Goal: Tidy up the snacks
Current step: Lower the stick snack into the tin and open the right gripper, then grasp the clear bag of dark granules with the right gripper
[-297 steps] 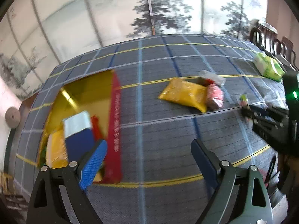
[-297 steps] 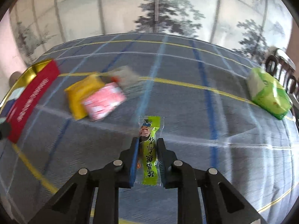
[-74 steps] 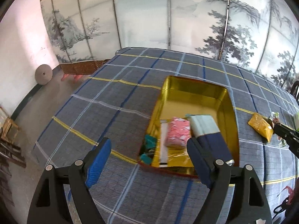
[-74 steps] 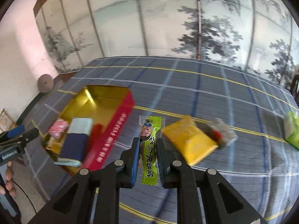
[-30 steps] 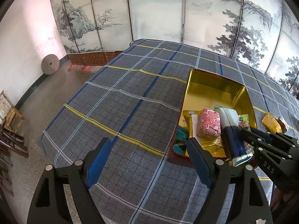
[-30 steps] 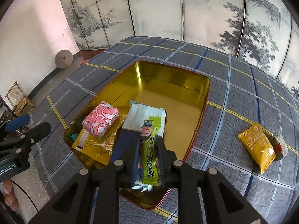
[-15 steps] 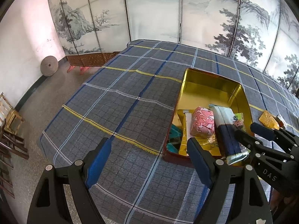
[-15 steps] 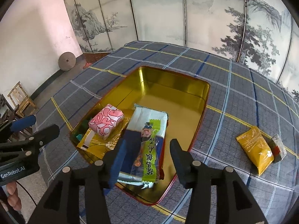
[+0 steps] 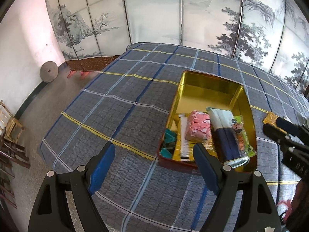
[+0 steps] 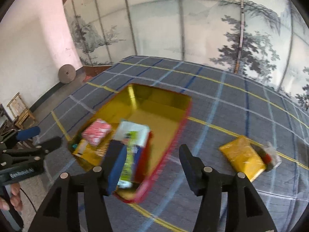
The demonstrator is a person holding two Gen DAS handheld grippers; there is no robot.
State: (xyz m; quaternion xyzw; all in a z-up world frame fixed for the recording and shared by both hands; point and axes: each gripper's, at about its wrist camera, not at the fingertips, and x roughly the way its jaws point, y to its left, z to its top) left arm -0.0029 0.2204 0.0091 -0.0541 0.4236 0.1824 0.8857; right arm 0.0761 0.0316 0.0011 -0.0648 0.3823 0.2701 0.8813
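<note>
1. gold-lined, red-walled tin [image 9: 210, 86] sits on the plaid cloth of the bench [image 9: 123, 104], ahead and a bit right of my left hand-held gripper [image 9: 154, 159], its near wall just beyond the right fingertip.
2. my left hand-held gripper hangs over the cloth with its blue-padded fingers spread wide and nothing between them.
3. my right hand-held gripper [image 10: 150, 158] is likewise spread apart and empty; the tin [image 10: 164, 104] lies ahead and to its left, with the near red corner under its left finger. this view is motion-blurred.
4. inside the tin, at the end nearest me, i see a pink patterned pack [image 9: 198, 126], a navy and white pack [image 9: 222, 133] to its right, and a green wrapped candy [image 9: 241, 135] lying on the right side of the navy one, near the tin's right wall. teal and yellow wrappers sit at the tin's near-left corner.
5. from the right wrist the green candy [image 10: 129, 148] shows just beyond the left fingertip, on the navy and white pack [image 10: 135, 129], with the pink pack [image 10: 96, 132] further left.
6. a yellow packet [image 10: 243, 156] lies on the cloth outside the tin, ahead and to the right of my right hand-held gripper, touching a small clear-wrapped snack [image 10: 270, 154] on its far right.
7. the far half of the tin shows only bare gold floor.
</note>
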